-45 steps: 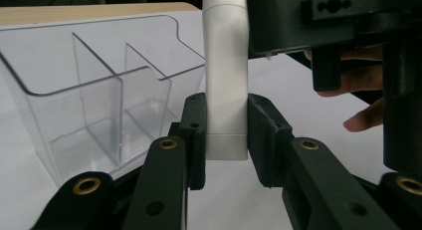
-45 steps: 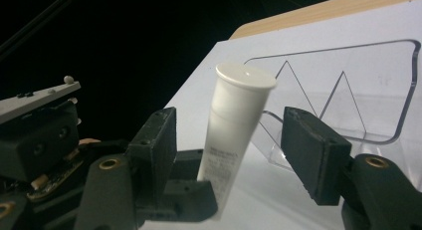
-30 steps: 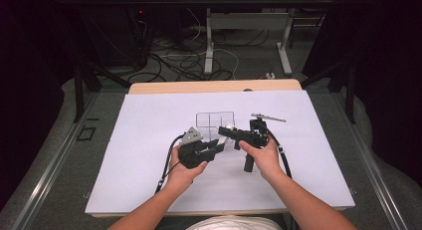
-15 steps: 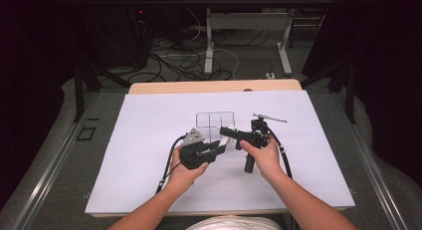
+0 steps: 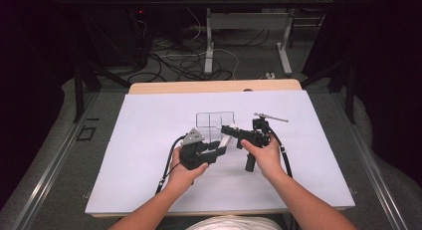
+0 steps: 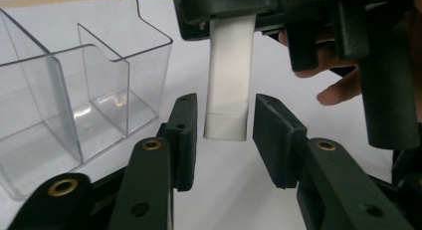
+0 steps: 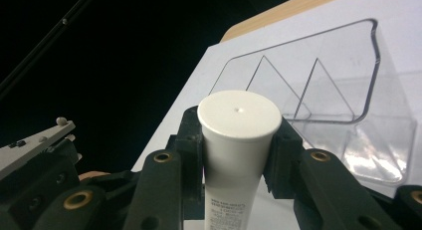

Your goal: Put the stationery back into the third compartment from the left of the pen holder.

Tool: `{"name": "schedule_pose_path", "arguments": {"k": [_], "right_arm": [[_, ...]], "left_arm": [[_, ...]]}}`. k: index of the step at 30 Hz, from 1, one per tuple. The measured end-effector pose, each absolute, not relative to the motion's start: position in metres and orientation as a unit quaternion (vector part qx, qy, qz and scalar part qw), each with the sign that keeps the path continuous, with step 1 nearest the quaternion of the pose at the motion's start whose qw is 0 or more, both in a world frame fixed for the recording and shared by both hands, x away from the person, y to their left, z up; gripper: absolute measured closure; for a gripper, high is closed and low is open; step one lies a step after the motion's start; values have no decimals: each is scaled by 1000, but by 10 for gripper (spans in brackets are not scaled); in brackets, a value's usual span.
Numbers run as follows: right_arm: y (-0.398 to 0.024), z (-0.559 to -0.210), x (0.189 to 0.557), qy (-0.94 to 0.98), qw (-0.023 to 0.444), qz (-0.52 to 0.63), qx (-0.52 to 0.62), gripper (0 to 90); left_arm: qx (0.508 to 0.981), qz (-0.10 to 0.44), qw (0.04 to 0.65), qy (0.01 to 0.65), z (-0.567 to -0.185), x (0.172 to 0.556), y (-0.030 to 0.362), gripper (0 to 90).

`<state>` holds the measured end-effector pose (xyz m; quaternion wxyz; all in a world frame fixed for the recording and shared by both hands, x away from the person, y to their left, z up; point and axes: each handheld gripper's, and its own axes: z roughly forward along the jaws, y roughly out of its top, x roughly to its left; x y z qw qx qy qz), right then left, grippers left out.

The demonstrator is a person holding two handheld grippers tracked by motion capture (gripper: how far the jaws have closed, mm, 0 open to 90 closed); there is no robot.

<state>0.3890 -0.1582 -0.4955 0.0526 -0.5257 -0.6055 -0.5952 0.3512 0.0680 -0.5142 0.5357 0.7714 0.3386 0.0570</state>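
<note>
Black jaws of the right gripper pinch a white tube from both sides just below its round flat cap; small printed text runs down the tube's body beneath the pads. In the left gripper view the same tube hangs cap-end down out of the right gripper, and its capped end sits between the two pads of the left gripper. A clear gap shows on each side of the cap, so the left pads are not pressing on it. The left jaws have just been opening, with the tube end between them.

From the high view the left gripper sits near the middle of the table, held in the person's left hand, with its grey three-cornered plate on top and its cable trailing back toward the near edge. The right gripper lies just to its right and slightly farther, in the right hand, jaws aimed left toward the other gripper. The two sets of jaws meet at the tube.

Just beyond the grippers stands a clear plastic organizer with upright dividers making several compartments; it looks bare inside. Everything rests on a white sheet covering the wooden table, whose far edge shows past the sheet.
</note>
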Motion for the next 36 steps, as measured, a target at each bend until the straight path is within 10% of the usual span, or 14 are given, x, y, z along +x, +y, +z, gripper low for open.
{"name": "schedule_pose_path", "arguments": {"k": [36], "right_arm": [[-162, -461, 402, -638, -115, -602, -467, 664]], "left_arm": [[768, 170, 481, 386, -498, 362, 134, 251]]}}
